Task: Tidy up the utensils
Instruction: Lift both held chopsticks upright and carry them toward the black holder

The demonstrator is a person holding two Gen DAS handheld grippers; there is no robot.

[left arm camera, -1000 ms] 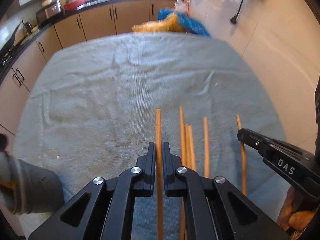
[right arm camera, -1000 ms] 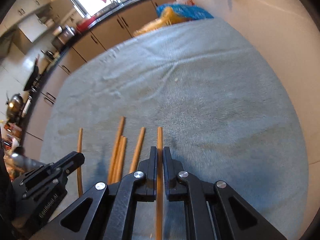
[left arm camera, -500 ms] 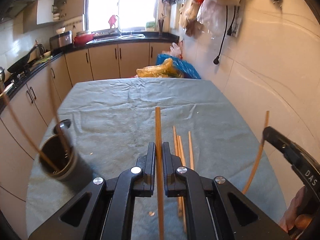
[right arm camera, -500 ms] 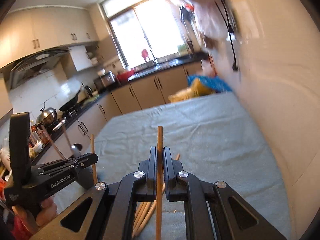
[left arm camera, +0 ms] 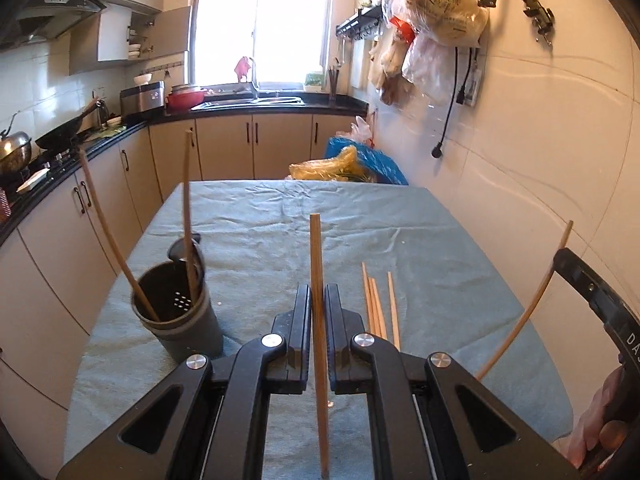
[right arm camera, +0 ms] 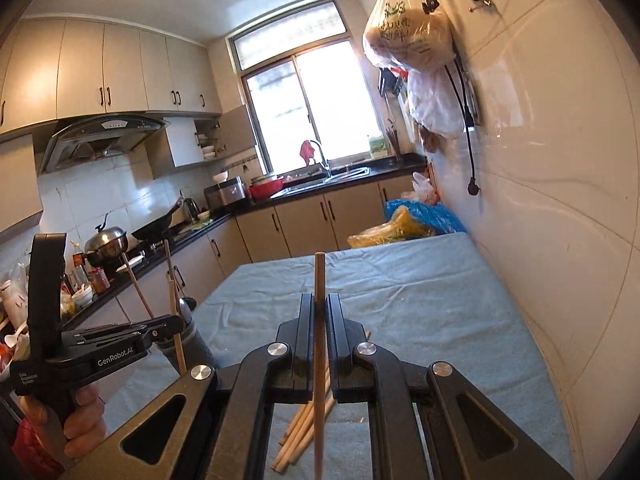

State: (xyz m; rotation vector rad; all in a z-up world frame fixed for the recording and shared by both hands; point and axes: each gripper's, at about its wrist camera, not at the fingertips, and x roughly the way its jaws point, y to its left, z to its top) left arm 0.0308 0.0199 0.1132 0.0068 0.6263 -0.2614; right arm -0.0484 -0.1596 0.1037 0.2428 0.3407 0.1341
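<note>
Left tool (left arm camera: 318, 312) is pinching a single wooden chopstick (left arm camera: 319, 320), jaws pressed tight on it, the stick running straight up between the fingers and poking out past their tips. Right tool (right arm camera: 319, 316) is doing the same: clamped on its own chopstick (right arm camera: 319, 344), which stands upright in the gap. In the left wrist view that right tool shows at the right edge with its chopstick slanting up from it, a hand (left arm camera: 600, 432) wrapped round the handle; in the right wrist view the other hand (right arm camera: 76, 416) grips the left tool's handle.

The dark grey utensil holder (left arm camera: 180, 320) stands on the desk (left arm camera: 440, 240), which is covered in a blue-grey cloth, and it sits to the left of the left tool. Two chopsticks (left arm camera: 186, 216) already lean inside the holder, along with a dark utensil whose end rises just above the rim at the back. Right of the holder, beyond the left tool's fingers, three loose chopsticks (left arm camera: 378, 304) lie flat on the cloth, close together and roughly parallel. Far behind the holder, at the desk's far edge, sit yellow and blue plastic bags (left arm camera: 352, 164).
</note>
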